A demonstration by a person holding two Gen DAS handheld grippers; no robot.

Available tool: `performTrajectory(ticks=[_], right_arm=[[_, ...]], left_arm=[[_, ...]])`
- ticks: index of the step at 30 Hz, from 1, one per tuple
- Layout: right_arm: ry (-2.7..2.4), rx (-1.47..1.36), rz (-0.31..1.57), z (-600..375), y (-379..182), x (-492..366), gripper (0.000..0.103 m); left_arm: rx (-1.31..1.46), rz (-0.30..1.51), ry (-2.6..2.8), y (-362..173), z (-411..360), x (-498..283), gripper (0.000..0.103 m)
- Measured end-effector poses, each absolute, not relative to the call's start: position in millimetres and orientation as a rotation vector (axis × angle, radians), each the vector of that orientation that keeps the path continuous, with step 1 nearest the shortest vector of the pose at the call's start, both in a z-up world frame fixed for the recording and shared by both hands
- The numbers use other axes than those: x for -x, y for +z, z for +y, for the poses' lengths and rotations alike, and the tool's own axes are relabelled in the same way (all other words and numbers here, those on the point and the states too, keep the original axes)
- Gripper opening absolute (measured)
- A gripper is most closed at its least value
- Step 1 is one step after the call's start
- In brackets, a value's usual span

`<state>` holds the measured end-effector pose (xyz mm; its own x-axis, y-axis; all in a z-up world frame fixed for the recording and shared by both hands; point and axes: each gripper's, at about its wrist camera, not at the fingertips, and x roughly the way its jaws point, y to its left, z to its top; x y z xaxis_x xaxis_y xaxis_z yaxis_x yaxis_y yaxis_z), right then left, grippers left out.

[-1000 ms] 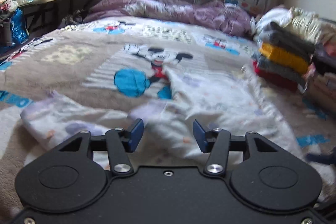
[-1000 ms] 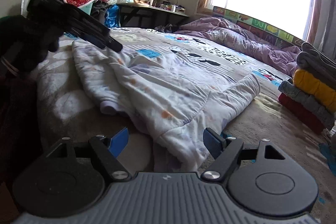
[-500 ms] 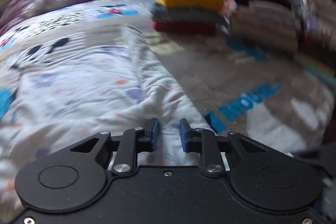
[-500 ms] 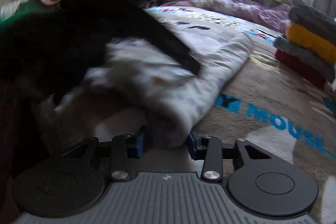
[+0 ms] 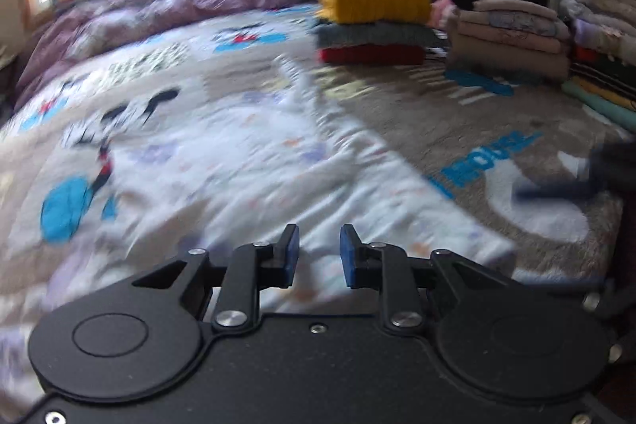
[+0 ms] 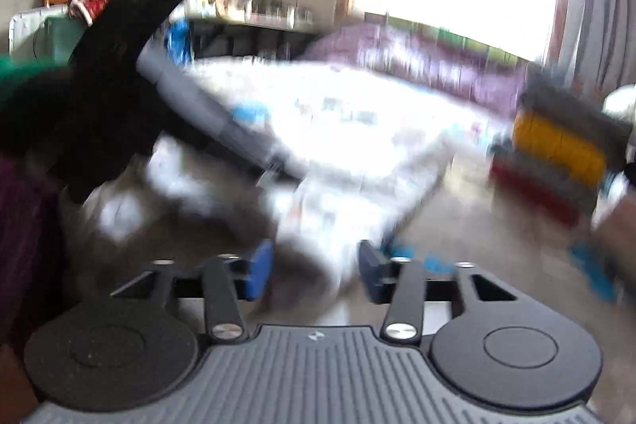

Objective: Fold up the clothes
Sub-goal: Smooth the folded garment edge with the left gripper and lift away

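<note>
Heavy blur everywhere. The white printed garment (image 5: 254, 165) sprawls across the bed (image 5: 457, 114), edges smeared. Left gripper (image 5: 316, 251) fingers spread, empty above it; right gripper (image 6: 314, 265) fingers spread, cloth between them indistinct.

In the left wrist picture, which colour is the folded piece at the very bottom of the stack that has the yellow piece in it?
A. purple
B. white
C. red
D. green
C: in the stack of folded clothes, the red piece lies lowest, on the blanket, under a grey one and the yellow piece.
</note>
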<state>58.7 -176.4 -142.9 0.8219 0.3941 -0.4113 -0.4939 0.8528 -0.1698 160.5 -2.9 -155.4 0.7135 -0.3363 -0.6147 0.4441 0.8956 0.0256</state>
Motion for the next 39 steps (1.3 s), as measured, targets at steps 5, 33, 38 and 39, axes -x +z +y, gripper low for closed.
performTrajectory(ticks=[5, 33, 38, 39], right_arm=[[0.574, 0.253, 0.519, -157, -173, -104, 0.067], [0.65, 0.223, 0.53, -164, -182, -92, 0.075], [0.651, 0.198, 0.513, -169, -176, -89, 0.074], [0.647, 0.191, 0.503, -171, -174, -87, 0.074]], left_arm=[[-0.038, 0.648, -0.383, -142, 15, -171, 0.021], [-0.358, 0.701, -0.406, -145, -91, -382, 0.021], [-0.317, 0.662, -0.384, -132, -80, -379, 0.021], [-0.301, 0.647, -0.393, -126, -80, -375, 0.021]])
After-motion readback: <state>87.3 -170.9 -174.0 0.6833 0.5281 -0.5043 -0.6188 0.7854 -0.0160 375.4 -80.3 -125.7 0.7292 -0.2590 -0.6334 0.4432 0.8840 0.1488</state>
